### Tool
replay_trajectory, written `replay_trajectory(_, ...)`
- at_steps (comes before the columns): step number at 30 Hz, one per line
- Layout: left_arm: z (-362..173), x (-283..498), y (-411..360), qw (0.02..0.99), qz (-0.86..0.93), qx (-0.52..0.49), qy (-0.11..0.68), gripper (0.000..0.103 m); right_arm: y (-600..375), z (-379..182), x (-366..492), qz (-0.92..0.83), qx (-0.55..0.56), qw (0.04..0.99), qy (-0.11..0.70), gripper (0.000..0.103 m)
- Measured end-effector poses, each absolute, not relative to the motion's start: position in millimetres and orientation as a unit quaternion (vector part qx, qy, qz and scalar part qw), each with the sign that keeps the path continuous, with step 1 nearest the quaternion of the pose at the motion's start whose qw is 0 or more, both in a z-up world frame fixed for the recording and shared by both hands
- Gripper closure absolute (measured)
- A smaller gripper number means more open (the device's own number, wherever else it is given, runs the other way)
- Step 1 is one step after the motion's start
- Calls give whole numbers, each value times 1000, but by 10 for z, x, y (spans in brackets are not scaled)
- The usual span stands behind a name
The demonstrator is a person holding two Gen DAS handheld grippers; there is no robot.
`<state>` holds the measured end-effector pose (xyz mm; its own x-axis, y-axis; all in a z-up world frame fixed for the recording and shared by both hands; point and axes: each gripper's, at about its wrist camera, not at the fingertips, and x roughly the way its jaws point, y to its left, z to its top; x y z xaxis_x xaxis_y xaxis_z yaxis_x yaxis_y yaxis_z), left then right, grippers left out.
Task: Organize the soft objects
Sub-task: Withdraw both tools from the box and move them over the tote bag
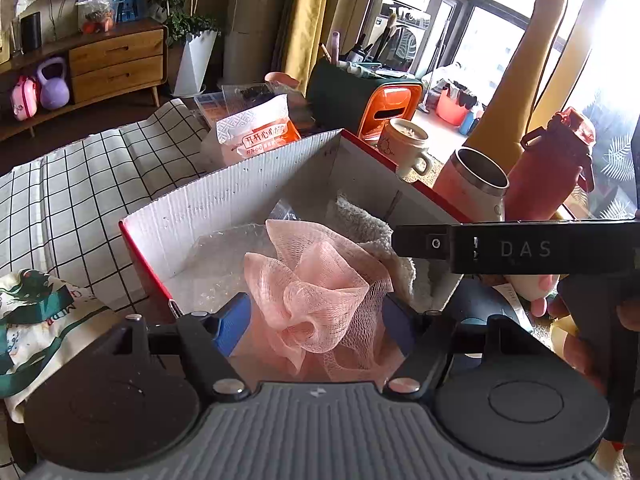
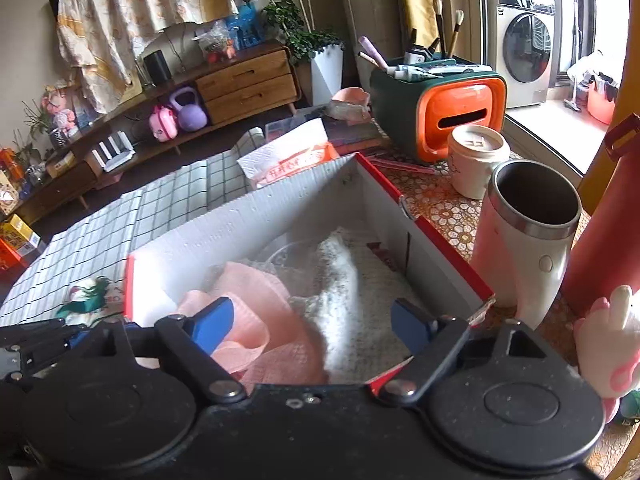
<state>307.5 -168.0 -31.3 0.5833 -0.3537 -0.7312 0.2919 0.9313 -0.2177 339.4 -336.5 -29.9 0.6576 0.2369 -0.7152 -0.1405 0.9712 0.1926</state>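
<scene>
A pink mesh bath puff (image 1: 320, 300) lies in a red box with white inner walls (image 1: 224, 200), on top of clear bubble wrap (image 1: 212, 264). My left gripper (image 1: 314, 322) is open, its blue fingers (image 1: 234, 320) standing on either side of the puff without squeezing it. A white fleecy cloth (image 2: 352, 300) fills the right part of the box (image 2: 240, 232). My right gripper (image 2: 312, 320) hangs open above the cloth and the puff (image 2: 248, 320). In the left wrist view its black body (image 1: 520, 248) crosses the right side.
A pink and white plush toy (image 2: 612, 340) sits at the right edge, and a green-printed cloth (image 1: 36, 320) lies left of the box. Behind the box stand a steel tumbler (image 2: 528, 240), a red bottle (image 2: 600, 220), a mug (image 2: 476, 160), an orange organizer (image 2: 440, 108) and a tissue pack (image 2: 292, 156).
</scene>
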Motion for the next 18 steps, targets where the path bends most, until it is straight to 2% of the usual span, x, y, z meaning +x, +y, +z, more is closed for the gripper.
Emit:
replay_trajectory(1, -282, 3038, -1652, 890, -182, -38, 417, 31, -3357, -280, 3362, 107, 61, 908, 399, 14)
replay_trajectory(4, -191, 2928, -1576, 893, -183, -41, 409, 22, -3323, -232, 3271, 119, 63, 907, 398, 5)
replay_trajectory(15, 69, 2520, -1215, 906, -174, -46, 384, 18, -3056, 1, 2841, 175, 52, 906, 382, 1)
replay_trajectory(18, 138, 2412, -1080, 906, -175, -53, 381, 12, -2991, 71, 2746, 185, 55, 907, 375, 0)
